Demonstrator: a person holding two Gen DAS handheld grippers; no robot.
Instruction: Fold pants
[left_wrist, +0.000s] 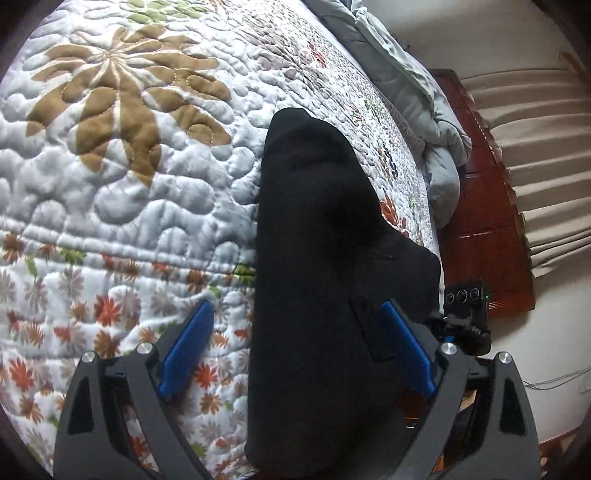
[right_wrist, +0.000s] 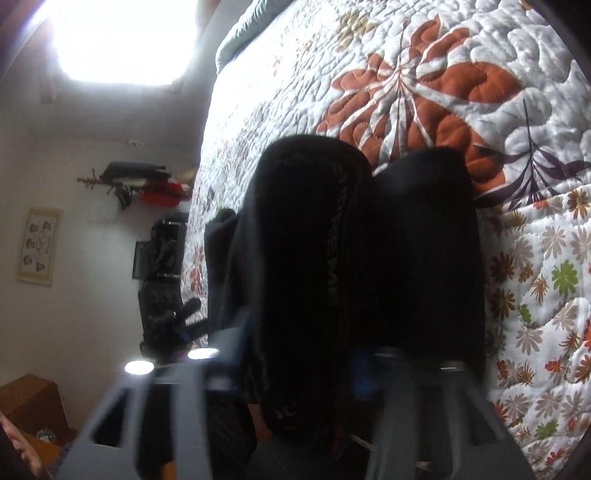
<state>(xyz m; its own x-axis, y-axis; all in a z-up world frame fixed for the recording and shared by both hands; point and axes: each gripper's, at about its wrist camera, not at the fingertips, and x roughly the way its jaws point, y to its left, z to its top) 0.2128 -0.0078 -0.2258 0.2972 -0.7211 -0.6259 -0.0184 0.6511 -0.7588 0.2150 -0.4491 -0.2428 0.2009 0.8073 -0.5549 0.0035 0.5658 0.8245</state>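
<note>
Black pants (left_wrist: 317, 280) are laid lengthwise on the floral quilt (left_wrist: 122, 192) of the bed, near its edge. The left gripper (left_wrist: 295, 343) is held wide apart over them, nothing being pinched by its blue pads (left_wrist: 186, 354). The right gripper (right_wrist: 299, 373) appears to be clamped narrowly on a fold of lettered fabric, though that view is dark and blurred.

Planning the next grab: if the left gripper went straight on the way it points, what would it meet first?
Most likely the black pants, already lying between the open left gripper fingers; the floral quilt lies beneath, though depth is uncertain.
</note>
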